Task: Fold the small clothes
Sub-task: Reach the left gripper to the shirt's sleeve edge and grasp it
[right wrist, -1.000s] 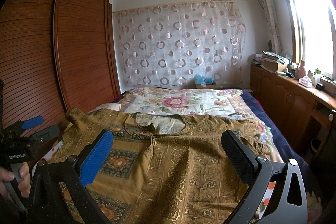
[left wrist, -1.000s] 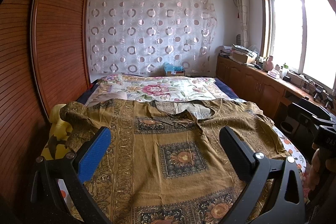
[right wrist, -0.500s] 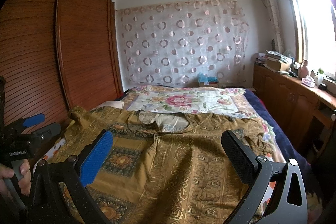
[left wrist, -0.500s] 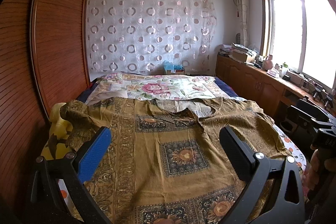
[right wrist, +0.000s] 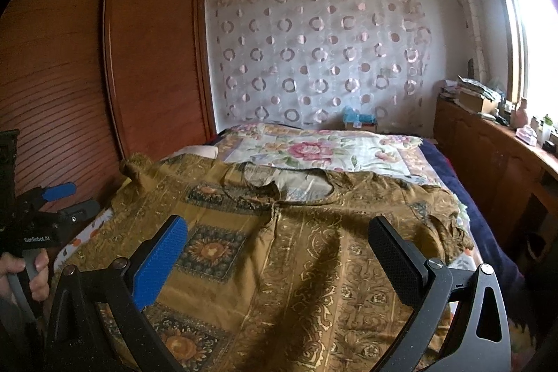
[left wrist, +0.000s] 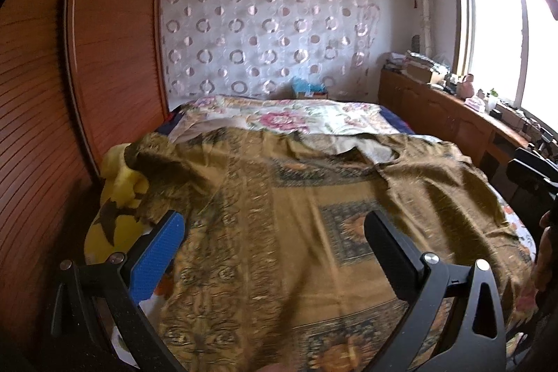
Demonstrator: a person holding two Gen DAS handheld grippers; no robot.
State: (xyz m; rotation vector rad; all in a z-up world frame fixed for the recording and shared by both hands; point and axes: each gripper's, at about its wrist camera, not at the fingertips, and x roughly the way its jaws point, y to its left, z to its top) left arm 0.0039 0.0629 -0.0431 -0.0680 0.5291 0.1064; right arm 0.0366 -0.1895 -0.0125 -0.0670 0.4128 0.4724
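A brown and gold patterned shirt lies spread flat on the bed, collar toward the far wall, sleeves out to both sides. In the right wrist view the same shirt fills the foreground. My left gripper hovers open above the shirt's left half, close to the left sleeve, with nothing between its fingers. My right gripper hangs open over the shirt's middle and right half, also empty. The left gripper also shows at the left edge of the right wrist view, held by a hand.
A floral quilt covers the far part of the bed. A yellow cloth lies under the left sleeve. A wooden wardrobe stands along the left. A low wooden cabinet with clutter runs under the window at right.
The left gripper has swung left and moved closer to the shirt, so the left sleeve sits nearer centre. The right gripper has barely moved. The shirt lies as before.
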